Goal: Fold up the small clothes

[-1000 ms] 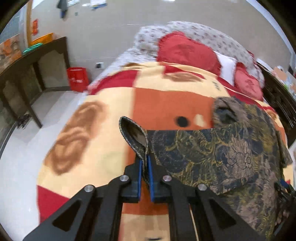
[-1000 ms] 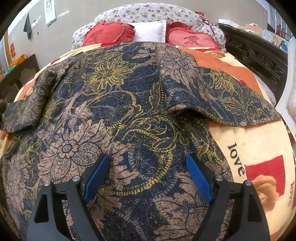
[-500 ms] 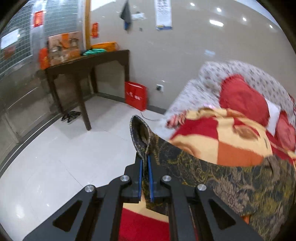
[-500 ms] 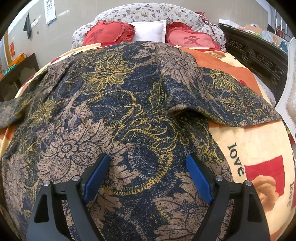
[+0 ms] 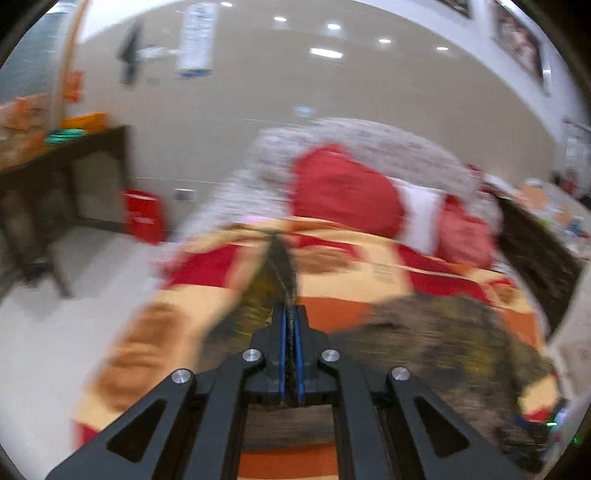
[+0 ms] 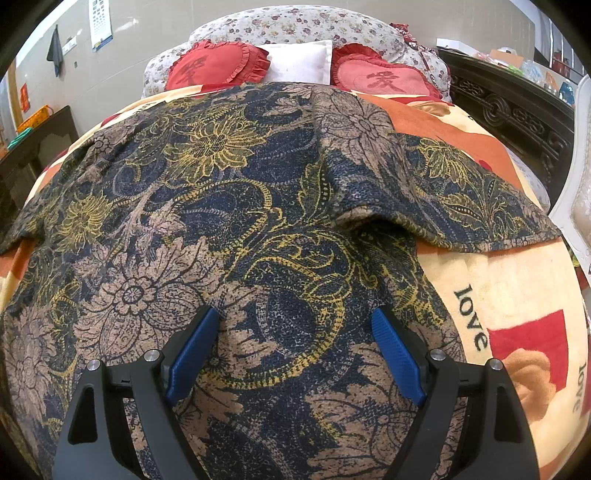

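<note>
Left wrist cam: my left gripper [image 5: 290, 325], clamped on shirt [image 6: 229, 206] sleeve, has swung back over the blanket [image 6: 509, 295], so the fold's starting. Right gripper [image 6: 293, 332] hovers w/ fingers apart over shirt.

Left claw [image 5: 290, 334] clamped, right claw [image 6: 291, 332] agape

beige wall [image 6: 122, 55] w/ calendar [image 6: 100, 23] & hung dark cloth [image 6: 54, 50]. pale glossy floor [image 5: 37, 350]. dark wood desk [image 5: 55, 158] at left, red bag [image 5: 144, 216] beside it. bed [image 6: 517, 280] w/ floral headboard [image 6: 295, 26], 2 red heart pillows [image 6: 218, 64], white pillow [image 6: 299, 64] btwn. carved dark cabinet [image 6: 509, 107] at right.
</note>
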The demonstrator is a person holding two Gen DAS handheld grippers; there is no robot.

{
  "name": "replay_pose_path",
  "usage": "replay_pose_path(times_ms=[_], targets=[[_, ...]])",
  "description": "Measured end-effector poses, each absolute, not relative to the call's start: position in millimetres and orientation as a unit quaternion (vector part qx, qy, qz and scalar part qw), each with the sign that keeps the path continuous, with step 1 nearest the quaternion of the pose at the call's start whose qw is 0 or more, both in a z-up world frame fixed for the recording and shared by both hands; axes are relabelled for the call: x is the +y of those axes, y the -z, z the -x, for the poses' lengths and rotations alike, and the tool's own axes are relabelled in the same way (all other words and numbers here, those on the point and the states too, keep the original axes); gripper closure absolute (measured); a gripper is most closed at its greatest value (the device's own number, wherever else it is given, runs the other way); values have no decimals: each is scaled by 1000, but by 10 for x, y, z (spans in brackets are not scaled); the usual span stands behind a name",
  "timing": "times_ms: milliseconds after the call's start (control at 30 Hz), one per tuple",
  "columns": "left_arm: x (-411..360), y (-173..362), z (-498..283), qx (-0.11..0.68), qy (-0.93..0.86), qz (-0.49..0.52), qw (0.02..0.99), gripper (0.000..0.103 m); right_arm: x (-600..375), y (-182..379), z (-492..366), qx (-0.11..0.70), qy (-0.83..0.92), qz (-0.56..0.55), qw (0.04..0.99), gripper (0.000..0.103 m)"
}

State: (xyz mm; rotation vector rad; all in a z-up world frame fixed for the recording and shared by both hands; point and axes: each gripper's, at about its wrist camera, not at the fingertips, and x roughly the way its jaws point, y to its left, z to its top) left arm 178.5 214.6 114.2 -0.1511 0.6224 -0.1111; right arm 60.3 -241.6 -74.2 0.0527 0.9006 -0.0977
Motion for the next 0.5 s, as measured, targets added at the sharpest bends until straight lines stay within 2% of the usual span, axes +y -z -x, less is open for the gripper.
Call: replay_pose_path(times_ms=[133,267,500], targets=[[1249,-1028,-1863,313,142,79,936,99,-2420,748,-601,435,47,-26,899,27],[305,-696,-2015,344,206,111,909,99,-2421,746,-598,435,47,-26,899,27],[-777,-70,-2090,394,248,101,879,99,-2435,749,-594,434,44,-29,899,27]])
